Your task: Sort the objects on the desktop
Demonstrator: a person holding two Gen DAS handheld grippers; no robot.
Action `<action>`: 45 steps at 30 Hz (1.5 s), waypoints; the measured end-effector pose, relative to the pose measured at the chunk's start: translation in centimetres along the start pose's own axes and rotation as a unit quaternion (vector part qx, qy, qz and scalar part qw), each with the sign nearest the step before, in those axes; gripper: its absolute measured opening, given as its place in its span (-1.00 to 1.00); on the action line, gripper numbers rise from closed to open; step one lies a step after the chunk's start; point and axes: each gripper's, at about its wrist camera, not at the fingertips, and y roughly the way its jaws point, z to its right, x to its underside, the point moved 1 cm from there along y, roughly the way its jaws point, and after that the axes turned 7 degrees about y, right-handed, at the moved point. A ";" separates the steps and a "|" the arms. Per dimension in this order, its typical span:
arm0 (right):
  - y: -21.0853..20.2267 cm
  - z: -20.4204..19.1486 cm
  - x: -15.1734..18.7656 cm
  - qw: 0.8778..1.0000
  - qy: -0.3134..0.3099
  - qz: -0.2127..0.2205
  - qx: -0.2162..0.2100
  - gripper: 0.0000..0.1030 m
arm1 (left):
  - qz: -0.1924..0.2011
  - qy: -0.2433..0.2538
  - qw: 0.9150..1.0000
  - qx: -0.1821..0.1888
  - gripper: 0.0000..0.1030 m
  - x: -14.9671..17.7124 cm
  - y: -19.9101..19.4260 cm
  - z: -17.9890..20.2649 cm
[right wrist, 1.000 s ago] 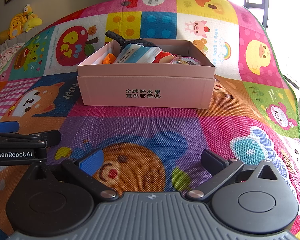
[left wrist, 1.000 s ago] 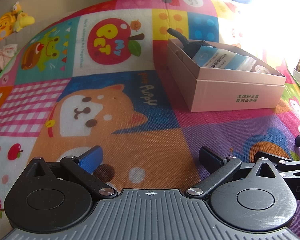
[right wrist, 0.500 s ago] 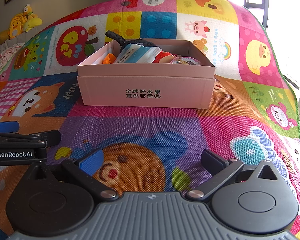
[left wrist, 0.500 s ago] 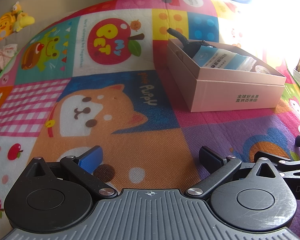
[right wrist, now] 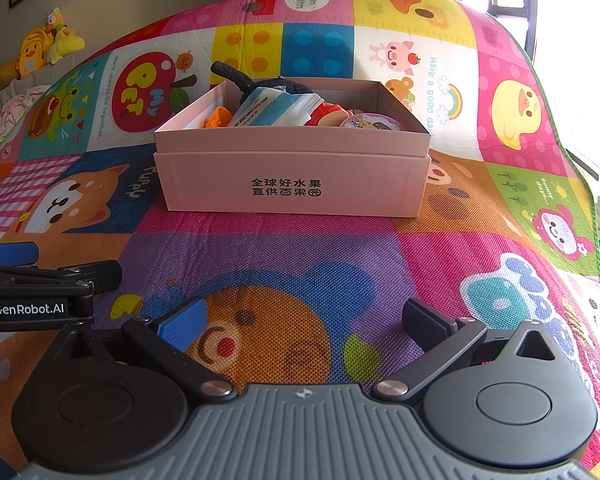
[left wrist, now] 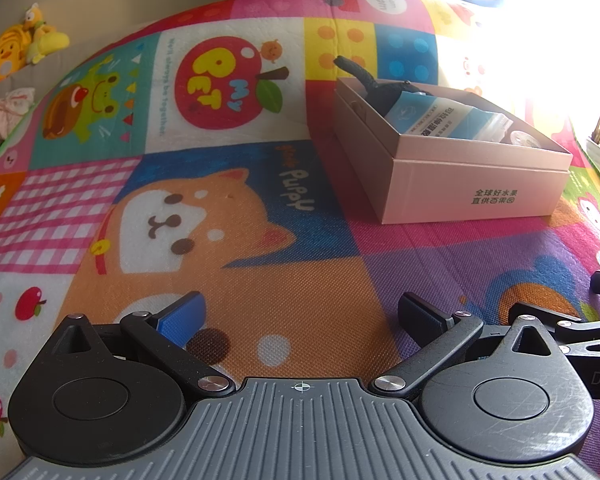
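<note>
Both tongs, left tongs and right tongs, rest spread and empty at the play mat's near edge, facing the filled pink box toward its far edge.

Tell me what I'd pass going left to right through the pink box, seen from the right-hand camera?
Inside the pink box: orange toy → blue-and-white packet → red toy → round picture-topped tin. A black handle pokes up behind, above the packet.
</note>
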 end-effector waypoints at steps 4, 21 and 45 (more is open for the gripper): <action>0.0 0.0 0.0 1.000 0.000 0.000 0.000 1.00 | 0.000 0.000 1.000 0.000 1.00 0.0 0.0 0.0; 0.0 0.0 0.0 1.000 0.000 0.000 0.000 1.00 | 0.000 0.006 1.000 -0.004 1.00 0.0 0.0 0.0; 0.0 0.0 0.0 1.000 0.000 0.000 0.000 1.00 | -0.015 0.009 0.999 0.043 1.00 0.2 -0.7 -1.1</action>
